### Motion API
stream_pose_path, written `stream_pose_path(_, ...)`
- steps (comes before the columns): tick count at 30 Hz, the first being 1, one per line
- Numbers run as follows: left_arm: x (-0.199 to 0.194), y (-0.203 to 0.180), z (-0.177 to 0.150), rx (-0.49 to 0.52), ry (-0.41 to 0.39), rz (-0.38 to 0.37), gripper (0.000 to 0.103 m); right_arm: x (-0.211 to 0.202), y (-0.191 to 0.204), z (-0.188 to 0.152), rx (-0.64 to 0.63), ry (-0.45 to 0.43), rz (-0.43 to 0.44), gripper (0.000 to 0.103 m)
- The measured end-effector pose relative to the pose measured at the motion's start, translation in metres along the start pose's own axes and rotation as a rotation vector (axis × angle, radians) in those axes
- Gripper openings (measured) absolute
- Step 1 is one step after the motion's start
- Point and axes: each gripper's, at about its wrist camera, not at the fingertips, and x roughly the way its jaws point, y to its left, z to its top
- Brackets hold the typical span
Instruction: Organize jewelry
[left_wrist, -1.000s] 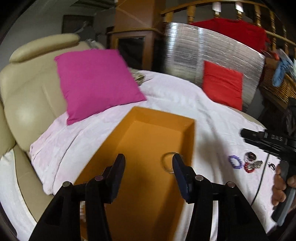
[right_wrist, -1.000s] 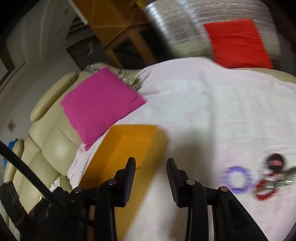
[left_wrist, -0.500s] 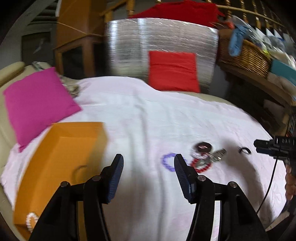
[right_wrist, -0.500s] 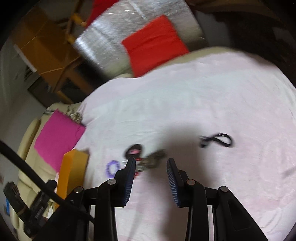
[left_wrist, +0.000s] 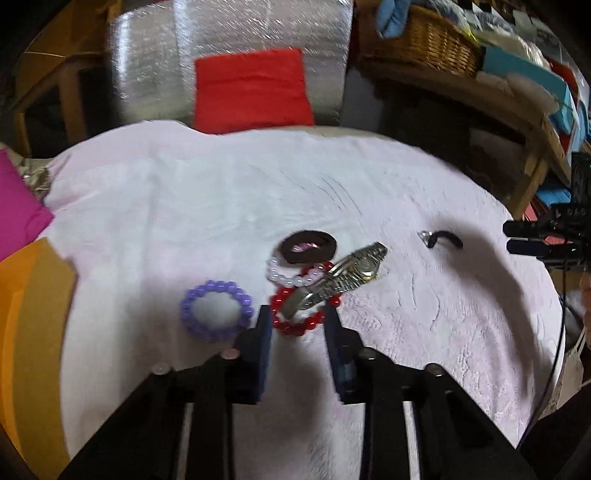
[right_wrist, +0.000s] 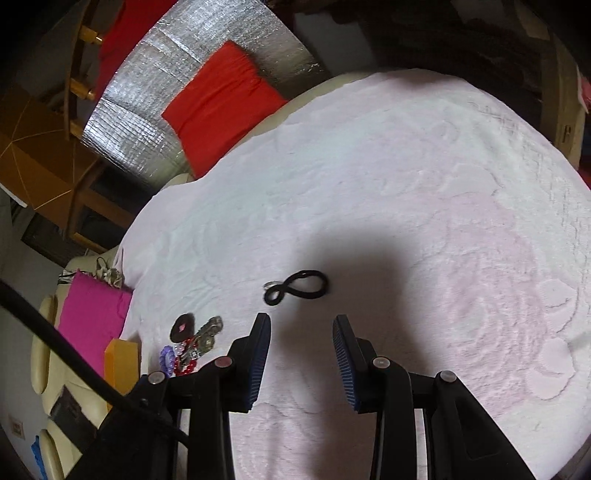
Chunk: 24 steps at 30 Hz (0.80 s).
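In the left wrist view my left gripper (left_wrist: 297, 317) is open and empty, its fingers either side of a red bead bracelet (left_wrist: 295, 325) with a silver watch (left_wrist: 340, 275) lying across it. A white-pink bead bracelet (left_wrist: 291, 278), a dark brown ring-shaped band (left_wrist: 306, 246) and a purple bead bracelet (left_wrist: 216, 314) lie close by. The orange box (left_wrist: 26, 317) is at the left edge. In the right wrist view my right gripper (right_wrist: 301, 325) is open and empty, just short of a twisted black cord with a small ring (right_wrist: 297, 286).
Everything lies on a pale pink cloth (left_wrist: 221, 206) over a sofa. A magenta cushion (right_wrist: 90, 321) is at the left, a red cushion (left_wrist: 253, 88) against a silver foil panel (left_wrist: 236, 37) behind. A wicker basket (left_wrist: 417, 44) and shelves stand at the right.
Both grippers swung right, away from the orange box, and came down toward the cloth. The left now straddles the red bracelet; the right has closed in on the black cord.
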Motion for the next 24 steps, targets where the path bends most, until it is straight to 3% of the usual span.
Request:
stream_pose_path(5, 0.014, 0.001, 0.006, -0.022, 0.037, -0.073, 0.020, 0.004, 0.001, -0.001, 0.000, 0.003, 0.001, 0.038)
stream_pose_path(10, 0.034, -0.002, 0.008, -0.023, 0.077, -0.095, 0.018, 0.007, 0.003, -0.002, -0.007, 0.000, 0.000, 0.038)
stream_pose_path(16, 0.042, -0.005, 0.019, -0.020, 0.050, -0.095, 0.018, 0.008, 0.004, -0.003, -0.013, -0.004, -0.007, 0.038)
stream_pose_path(21, 0.049, 0.004, 0.028, -0.088, 0.039, -0.133, 0.018, 0.009, 0.005, -0.003, -0.015, -0.003, -0.010, 0.038)
stream_pose_path(24, 0.043, 0.006, 0.031, -0.093, 0.005, -0.125, 0.023, 0.009, 0.005, -0.003, -0.017, -0.004, -0.009, 0.038)
